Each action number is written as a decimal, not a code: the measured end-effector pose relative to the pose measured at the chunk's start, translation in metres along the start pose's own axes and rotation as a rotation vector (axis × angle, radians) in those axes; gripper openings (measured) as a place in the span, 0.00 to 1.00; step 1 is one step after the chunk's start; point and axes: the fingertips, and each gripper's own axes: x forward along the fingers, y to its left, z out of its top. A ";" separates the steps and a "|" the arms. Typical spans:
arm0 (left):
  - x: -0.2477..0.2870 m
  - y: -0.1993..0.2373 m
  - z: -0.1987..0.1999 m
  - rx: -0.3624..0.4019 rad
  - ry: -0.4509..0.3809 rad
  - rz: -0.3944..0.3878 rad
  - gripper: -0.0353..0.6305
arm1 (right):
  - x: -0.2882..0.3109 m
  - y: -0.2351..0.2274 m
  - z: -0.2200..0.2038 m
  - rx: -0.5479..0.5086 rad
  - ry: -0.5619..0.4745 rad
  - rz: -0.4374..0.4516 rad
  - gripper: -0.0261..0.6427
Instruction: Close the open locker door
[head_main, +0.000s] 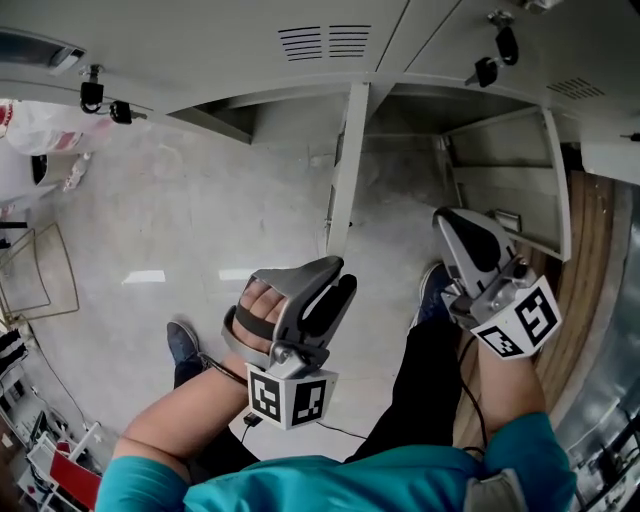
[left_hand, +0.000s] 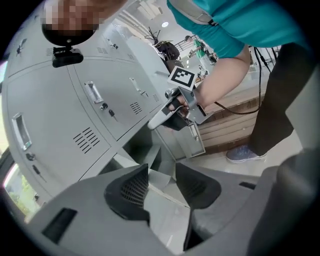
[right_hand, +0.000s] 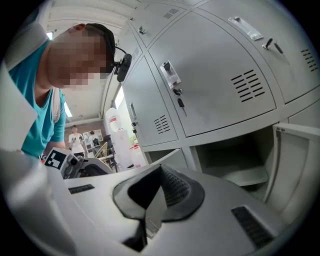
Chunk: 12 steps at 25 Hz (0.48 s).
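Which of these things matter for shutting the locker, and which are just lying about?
For the job: open centre door, open right door, left tool, right tool.
Just about: hanging keys, white bag.

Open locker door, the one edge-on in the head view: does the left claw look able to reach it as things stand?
Probably yes. The left claw, jaws apart, hangs close to the open locker door, near its edge, and nothing shows between them. The right claw is off to the side.
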 end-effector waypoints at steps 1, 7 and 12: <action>-0.003 0.004 -0.005 0.002 0.005 0.015 0.32 | 0.002 0.001 -0.001 0.001 0.003 0.001 0.04; -0.017 0.034 -0.037 0.023 0.047 0.102 0.31 | 0.017 0.009 -0.005 -0.007 0.017 0.022 0.04; -0.022 0.061 -0.064 0.062 0.086 0.169 0.31 | 0.029 0.015 -0.010 -0.014 0.034 0.039 0.04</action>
